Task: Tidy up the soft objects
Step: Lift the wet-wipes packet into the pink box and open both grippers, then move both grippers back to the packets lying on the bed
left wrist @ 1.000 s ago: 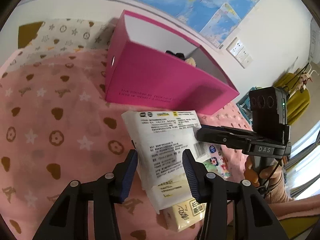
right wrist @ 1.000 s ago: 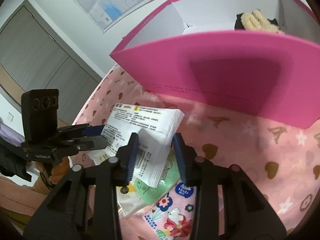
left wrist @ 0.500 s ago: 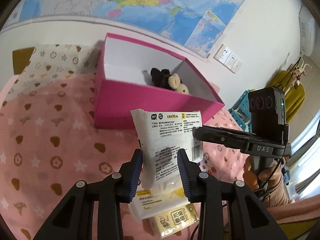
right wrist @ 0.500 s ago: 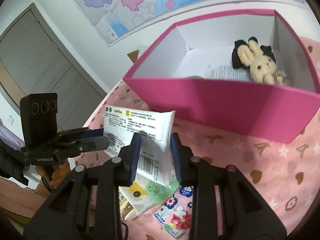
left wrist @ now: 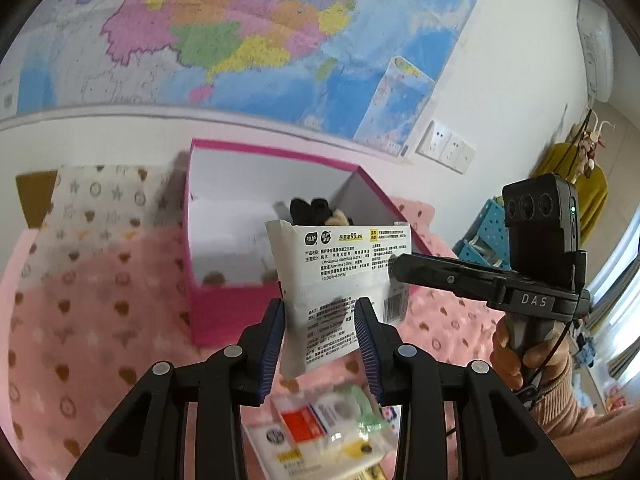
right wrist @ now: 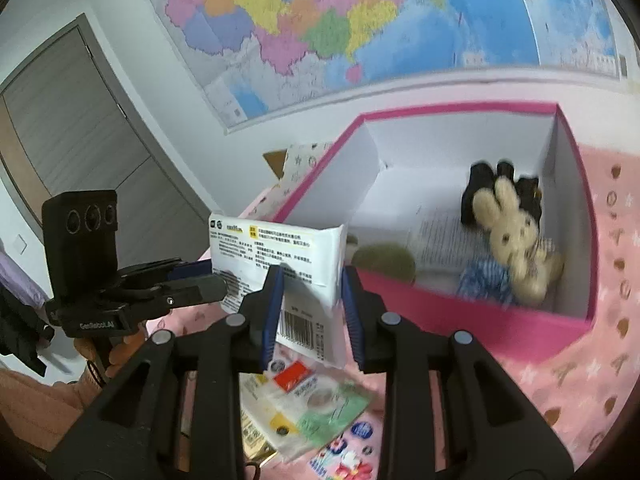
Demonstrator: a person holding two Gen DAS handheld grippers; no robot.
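Note:
Both grippers hold one white wipes pack point(left wrist: 340, 280) in the air in front of the open pink box point(left wrist: 224, 316). My left gripper point(left wrist: 320, 320) is shut on its lower end. My right gripper point(right wrist: 308, 292) is shut on the pack point(right wrist: 296, 256) at the other side. The box point(right wrist: 460, 308) holds a beige plush rabbit point(right wrist: 516, 236), a black plush, a flat white pack and a green item. Several more tissue packs point(right wrist: 304, 408) lie on the pink blanket below the grippers; they also show in the left wrist view point(left wrist: 328, 428).
The box stands on a pink patterned blanket point(left wrist: 80, 320) against a white wall with a large map point(left wrist: 240, 32). A grey door point(right wrist: 80, 140) is at the left in the right wrist view. Wall sockets point(left wrist: 444, 148) and a blue basket point(left wrist: 480, 232) are at the right.
Both grippers have lifted the white wipes pack off the pile and raised it up and toward the pink box. The box's inside has come into view.

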